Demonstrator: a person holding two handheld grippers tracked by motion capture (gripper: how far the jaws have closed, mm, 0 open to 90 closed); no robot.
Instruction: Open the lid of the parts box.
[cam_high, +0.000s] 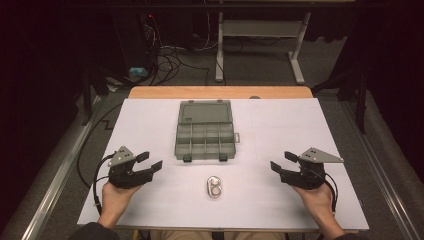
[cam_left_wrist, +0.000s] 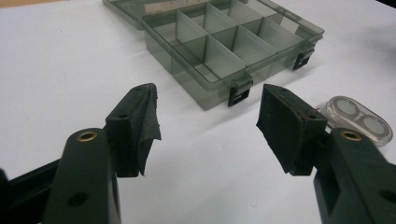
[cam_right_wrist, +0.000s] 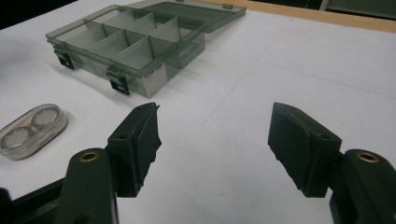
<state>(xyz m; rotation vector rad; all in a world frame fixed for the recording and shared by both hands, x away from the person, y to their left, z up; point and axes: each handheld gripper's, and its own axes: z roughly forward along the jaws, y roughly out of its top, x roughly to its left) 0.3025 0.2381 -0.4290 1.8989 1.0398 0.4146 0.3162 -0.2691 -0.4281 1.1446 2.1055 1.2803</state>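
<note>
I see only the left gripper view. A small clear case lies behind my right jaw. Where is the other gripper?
Observer: The high view shows the right gripper right of the small clear case, jaws open, nothing between them.
Operator: Is the box lid off?
Observer: No, the lid lies flat behind the compartment box, attached to it.
Operator: And my own gripper?
Observer: The left gripper hovers left of the case, touching neither case nor box.
</note>
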